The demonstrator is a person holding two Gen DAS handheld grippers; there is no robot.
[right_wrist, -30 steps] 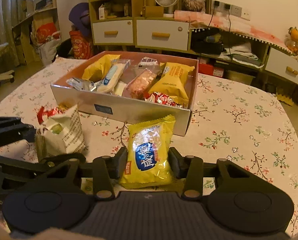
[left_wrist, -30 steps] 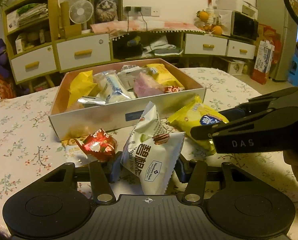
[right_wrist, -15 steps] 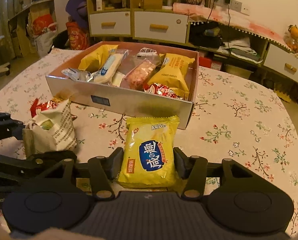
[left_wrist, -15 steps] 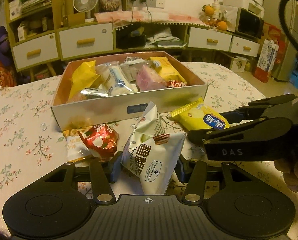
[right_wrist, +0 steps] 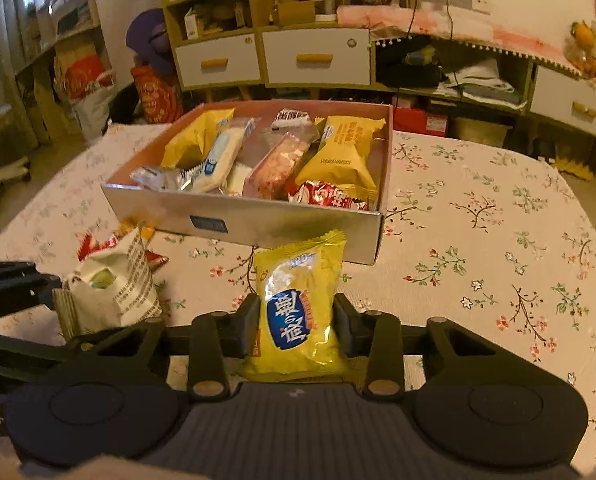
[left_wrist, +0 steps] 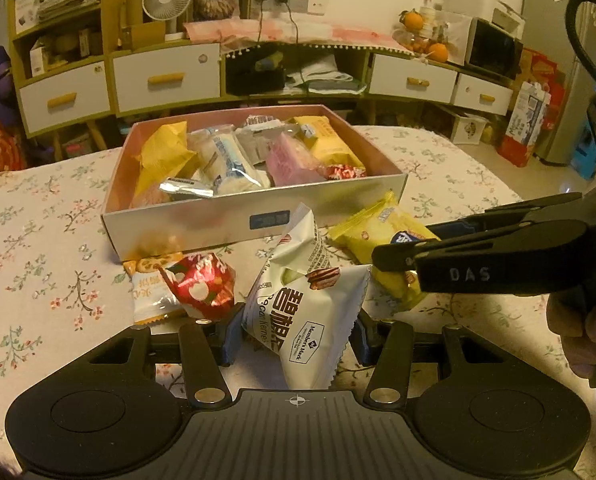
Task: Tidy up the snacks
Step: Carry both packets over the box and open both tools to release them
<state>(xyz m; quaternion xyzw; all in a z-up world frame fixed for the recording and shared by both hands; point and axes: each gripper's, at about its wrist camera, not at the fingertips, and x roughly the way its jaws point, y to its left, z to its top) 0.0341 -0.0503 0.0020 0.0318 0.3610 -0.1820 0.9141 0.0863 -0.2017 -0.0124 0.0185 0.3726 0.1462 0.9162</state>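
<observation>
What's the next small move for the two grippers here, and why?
Probably carry both packets forward and up over the near wall of the box. The left gripper is shut on the white pecan packet, the right gripper on the yellow packet. Both packets sit just short of the box, which already holds snacks.
</observation>
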